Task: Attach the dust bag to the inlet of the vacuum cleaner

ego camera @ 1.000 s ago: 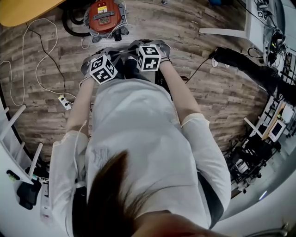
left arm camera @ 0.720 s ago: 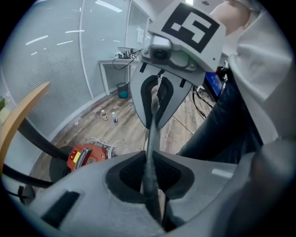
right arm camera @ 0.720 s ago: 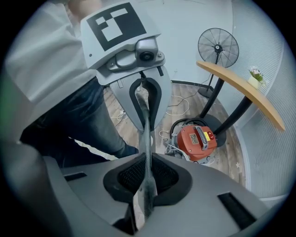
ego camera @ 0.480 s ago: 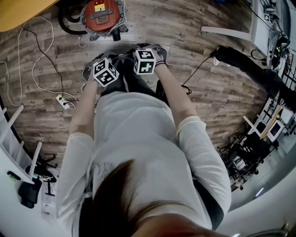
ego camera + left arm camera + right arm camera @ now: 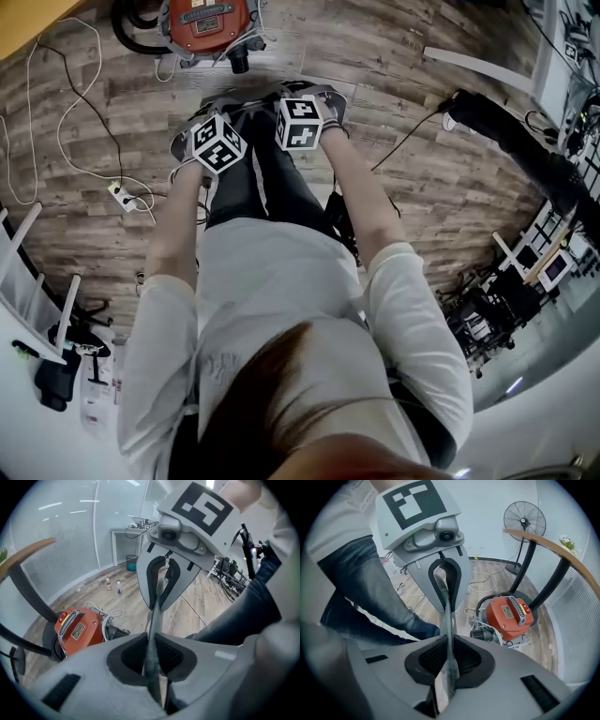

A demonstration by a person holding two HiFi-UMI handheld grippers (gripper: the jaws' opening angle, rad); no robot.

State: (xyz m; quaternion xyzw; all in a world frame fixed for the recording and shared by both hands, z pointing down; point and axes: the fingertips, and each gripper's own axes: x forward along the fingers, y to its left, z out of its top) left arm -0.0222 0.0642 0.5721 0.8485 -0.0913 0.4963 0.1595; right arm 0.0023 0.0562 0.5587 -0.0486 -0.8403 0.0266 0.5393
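The orange vacuum cleaner stands on the wood floor at the top of the head view, its black inlet facing me. It also shows in the left gripper view and the right gripper view. A thin grey dust bag edge runs taut between both grippers. My left gripper is shut on one end, my right gripper on the other end. The two face each other close together, above the floor and short of the vacuum. The rest of the bag is hidden.
A white cable and power strip lie on the floor to the left. A black hose curls beside the vacuum. My legs in dark jeans stand under the grippers. A standing fan and a wooden tabletop on black legs rise behind the vacuum.
Both grippers have sunk toward the floor together, still holding the bag edge. The person has bent further forward, and the vacuum sits higher in the head view.
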